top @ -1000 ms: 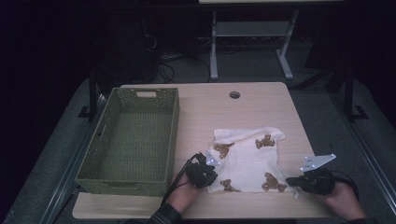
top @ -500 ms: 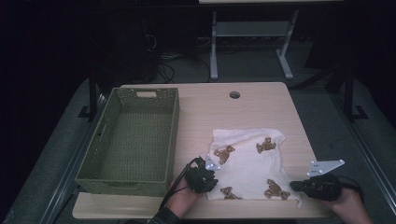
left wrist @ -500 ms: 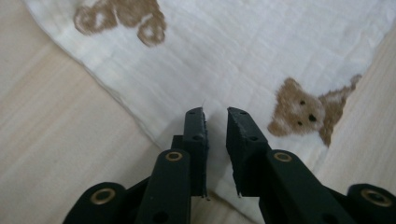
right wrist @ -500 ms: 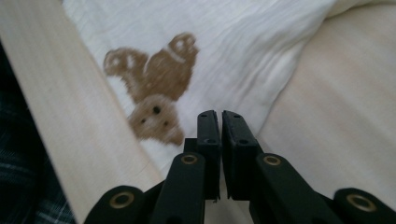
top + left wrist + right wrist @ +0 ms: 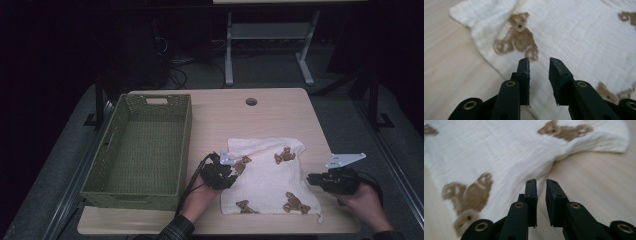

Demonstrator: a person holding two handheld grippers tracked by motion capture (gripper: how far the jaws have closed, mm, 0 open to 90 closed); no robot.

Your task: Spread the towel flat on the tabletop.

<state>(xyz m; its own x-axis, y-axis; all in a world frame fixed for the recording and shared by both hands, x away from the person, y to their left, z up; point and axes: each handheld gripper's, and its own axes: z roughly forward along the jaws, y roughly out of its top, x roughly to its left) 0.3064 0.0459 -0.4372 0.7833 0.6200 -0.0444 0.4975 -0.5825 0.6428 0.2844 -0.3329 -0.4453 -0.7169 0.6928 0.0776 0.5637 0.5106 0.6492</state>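
Note:
A white cloth [image 5: 267, 172] printed with brown teddy bears lies flat on the wooden table [image 5: 240, 117], right of centre. My left gripper [image 5: 227, 167] sits at the cloth's left edge. Its jaws have just been opening and stand apart with nothing between them. In the left gripper view the gripper [image 5: 539, 61] hovers over the cloth [image 5: 579, 37] near a bear print. My right gripper [image 5: 312, 179] is by the cloth's right edge. Its jaws have also just been opening, and the narrow gap is empty. In the right gripper view the gripper [image 5: 541, 181] points at the cloth's [image 5: 499, 152] edge.
A green woven basket [image 5: 186, 145] stands empty on the table's left half, close to my left hand. A round cable hole [image 5: 251, 101] lies near the far edge. Bare wood runs behind the cloth. A metal frame [image 5: 230, 50] stands on the floor beyond.
Both grippers have let go of the cloth's side edges and lifted slightly away. The cloth now rests flat on the table.

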